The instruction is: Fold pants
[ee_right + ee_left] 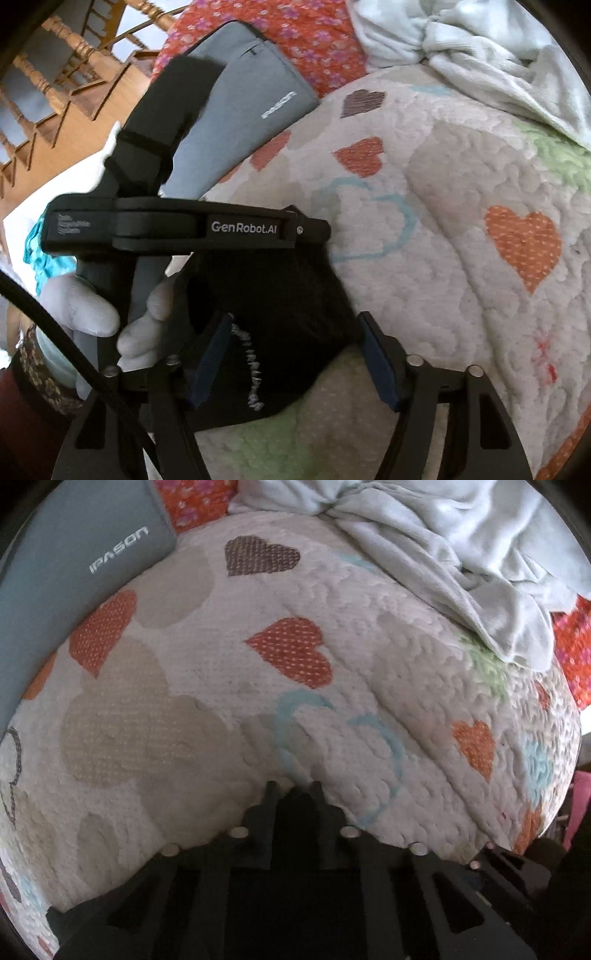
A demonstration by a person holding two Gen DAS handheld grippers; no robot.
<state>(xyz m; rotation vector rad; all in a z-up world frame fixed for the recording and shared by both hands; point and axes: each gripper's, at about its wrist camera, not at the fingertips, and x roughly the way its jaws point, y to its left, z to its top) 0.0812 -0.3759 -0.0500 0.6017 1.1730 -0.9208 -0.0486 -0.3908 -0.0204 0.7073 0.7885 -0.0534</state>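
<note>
- Right gripper (295,358): we see its jaws spread wide, the blue pads (212,360) astride a bunched black garment, which we take to be the pants (269,314); neither pad presses the cloth.
- Left gripper: in its own view (293,788) the jaws stand nearly together with a dark sliver between the tips. We cannot tell whether cloth is pinched there. In the right wrist view the same tool (184,227) lies across the heap at 10 o'clock, held by a white-gloved hand (110,317).
- Pants: heaped on the heart-patterned quilt (258,686) of the bed, at 6 o'clock in the right view, a white printed strip showing.
- Risk: we judge that closing on this heap would catch several layers at once, so the fold would start crooked. The cause is the bunching.
- Risk: the two tools sit near each other, so a hasty reach could knock them together.
- Risk: the grey case (74,565) at 10 o'clock and the pale blanket (461,546) at 1 o'clock crowd the spreading room.
- Hidden: waistband, legs and hems are indistinguishable; the left tool covers the garment's far edge.
- Hidden: the left view shows almost none of the pants.
</note>
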